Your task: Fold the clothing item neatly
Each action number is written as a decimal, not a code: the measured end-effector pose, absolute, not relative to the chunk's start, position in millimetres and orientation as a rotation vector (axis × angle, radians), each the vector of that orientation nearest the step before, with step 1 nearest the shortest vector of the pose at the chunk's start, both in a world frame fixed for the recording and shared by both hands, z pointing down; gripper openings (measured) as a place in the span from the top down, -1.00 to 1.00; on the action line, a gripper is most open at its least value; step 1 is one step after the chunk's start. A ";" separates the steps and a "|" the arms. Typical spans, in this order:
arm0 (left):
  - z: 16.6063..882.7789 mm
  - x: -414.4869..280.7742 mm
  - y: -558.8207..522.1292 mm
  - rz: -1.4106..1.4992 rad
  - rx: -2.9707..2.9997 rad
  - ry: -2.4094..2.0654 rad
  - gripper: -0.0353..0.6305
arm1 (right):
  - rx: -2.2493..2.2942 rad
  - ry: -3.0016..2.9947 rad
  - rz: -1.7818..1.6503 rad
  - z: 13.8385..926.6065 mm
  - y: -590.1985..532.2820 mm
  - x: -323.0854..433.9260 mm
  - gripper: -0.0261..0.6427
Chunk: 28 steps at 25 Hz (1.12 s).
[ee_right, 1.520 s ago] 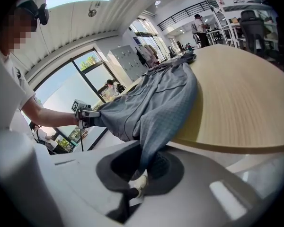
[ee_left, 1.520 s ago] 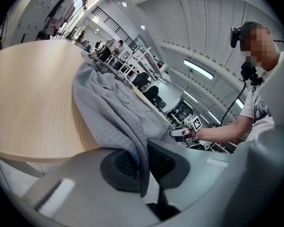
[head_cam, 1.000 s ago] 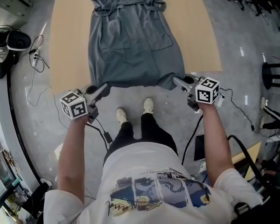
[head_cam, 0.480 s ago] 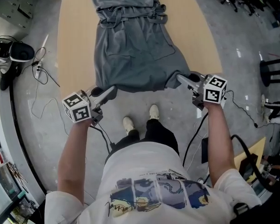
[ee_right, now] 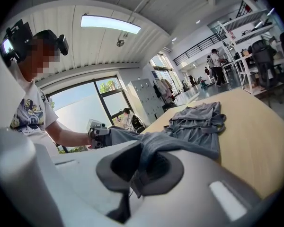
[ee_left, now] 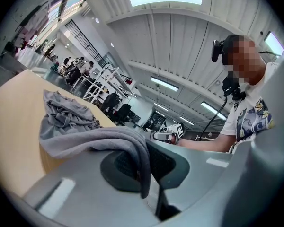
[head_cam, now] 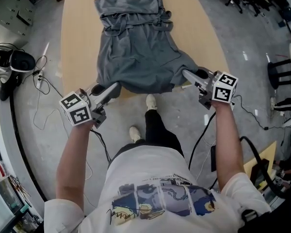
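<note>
A grey dress lies lengthwise on the tan table, its top end far from me. My left gripper is shut on the hem's left corner, and grey cloth drapes over its pads. My right gripper is shut on the hem's right corner, with the fabric pinched between its pads. The hem hangs stretched between the two grippers, lifted over the table's near edge. Each gripper view shows the other gripper across the hem.
Cables and a black headset lie on the floor at the left. A black stool stands at the right, and chairs at the top right. The person's feet are just below the table's near edge.
Both grippers have risen with the hem corners, lifting the hem off the table's near edge. One foot has stepped forward toward the table.
</note>
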<state>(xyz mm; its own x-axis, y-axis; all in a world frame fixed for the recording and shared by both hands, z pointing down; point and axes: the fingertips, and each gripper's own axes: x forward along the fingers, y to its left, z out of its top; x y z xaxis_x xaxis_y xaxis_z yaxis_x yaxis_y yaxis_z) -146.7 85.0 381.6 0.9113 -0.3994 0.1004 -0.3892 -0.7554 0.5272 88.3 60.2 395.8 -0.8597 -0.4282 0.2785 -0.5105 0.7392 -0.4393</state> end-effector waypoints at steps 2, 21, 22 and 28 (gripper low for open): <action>374.8 -146.9 74.7 -0.041 2.508 -0.576 0.82 | 0.739 -2.792 0.750 389.3 48.3 87.1 0.90; 332.5 -149.9 -75.1 -0.082 2.515 -0.755 0.82 | 0.566 -2.860 0.590 348.2 -117.9 90.0 0.90; 332.3 -150.7 -82.4 -0.083 2.514 -0.768 0.82 | 0.558 -2.859 0.585 348.6 -125.3 89.5 0.90; 331.6 -159.1 -134.4 -0.084 2.503 -0.844 0.82 | 0.529 -2.860 0.581 354.0 -175.3 88.3 0.90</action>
<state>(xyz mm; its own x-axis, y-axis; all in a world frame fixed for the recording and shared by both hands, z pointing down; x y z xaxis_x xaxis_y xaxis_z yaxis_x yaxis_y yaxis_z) -159.1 -134.4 331.6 0.8067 -0.5831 0.0960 -0.5526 -0.6868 0.4723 88.3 -175.3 354.0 -0.9215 -0.3073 0.2375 -0.3757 0.8606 -0.3439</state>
